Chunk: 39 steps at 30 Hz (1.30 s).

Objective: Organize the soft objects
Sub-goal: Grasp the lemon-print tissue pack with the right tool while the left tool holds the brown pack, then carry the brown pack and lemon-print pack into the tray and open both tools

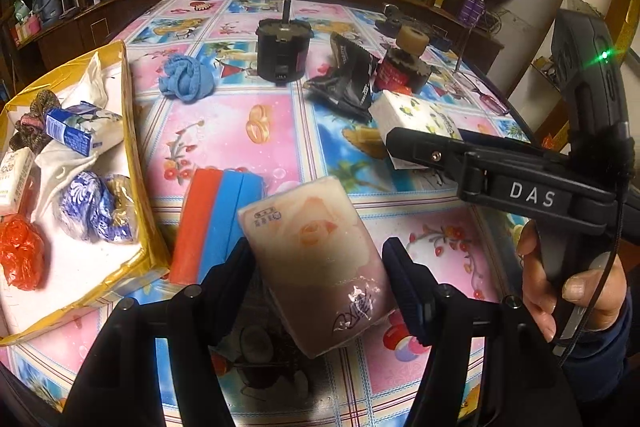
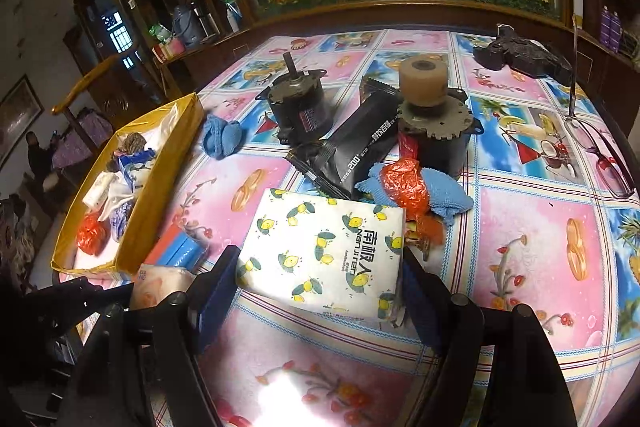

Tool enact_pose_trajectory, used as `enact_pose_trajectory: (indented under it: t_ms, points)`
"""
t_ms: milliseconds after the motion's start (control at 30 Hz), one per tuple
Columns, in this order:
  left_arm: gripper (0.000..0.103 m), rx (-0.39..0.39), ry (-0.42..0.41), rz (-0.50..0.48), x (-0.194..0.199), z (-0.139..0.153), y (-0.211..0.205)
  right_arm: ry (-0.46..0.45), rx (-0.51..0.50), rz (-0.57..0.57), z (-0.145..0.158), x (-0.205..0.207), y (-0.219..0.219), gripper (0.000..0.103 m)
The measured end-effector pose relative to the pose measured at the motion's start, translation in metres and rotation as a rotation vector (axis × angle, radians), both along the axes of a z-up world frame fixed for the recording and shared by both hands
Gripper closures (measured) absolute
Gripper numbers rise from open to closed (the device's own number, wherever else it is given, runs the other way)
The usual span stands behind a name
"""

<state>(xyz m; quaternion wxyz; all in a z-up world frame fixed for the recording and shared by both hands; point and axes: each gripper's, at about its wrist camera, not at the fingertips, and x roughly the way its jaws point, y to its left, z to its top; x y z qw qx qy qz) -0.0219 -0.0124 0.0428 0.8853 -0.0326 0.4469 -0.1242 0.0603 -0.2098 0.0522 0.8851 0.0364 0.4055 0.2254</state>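
two soft tissue packs (image 1: 320, 259) (image 2: 324, 251): one rose-printed pink, one lemon-printed white.

Between the left tongs (image 1: 316, 267) sits a pale pink tissue pack (image 1: 316, 259) with a rose print. Between the right tongs (image 2: 320, 279) lies a white pack (image 2: 324, 251) dotted with yellow lemons. Left of both, a yellow box (image 2: 160, 187).

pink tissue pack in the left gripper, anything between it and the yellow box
Only the red and blue block, lying on the table against the yellow box wall. The pink tissue pack, in the left gripper, appears lifted, so it likely passes over.
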Motion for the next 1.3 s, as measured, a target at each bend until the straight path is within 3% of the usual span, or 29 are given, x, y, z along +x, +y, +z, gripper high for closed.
enact_pose_trajectory:
  t_ms: [400,833,1300]
  points:
    - [0.038,-0.031,-0.062,0.052,-0.003,0.027,0.026,-0.046,0.056,0.036,0.007,-0.008,0.002,0.022]
    - [0.038,-0.065,-0.117,0.158,-0.009,0.046,0.082,-0.022,0.102,0.073,0.013,-0.011,0.019,0.022]
    - [0.038,-0.073,-0.155,0.337,-0.013,0.062,0.193,-0.030,0.056,0.252,0.067,-0.006,0.131,0.022]
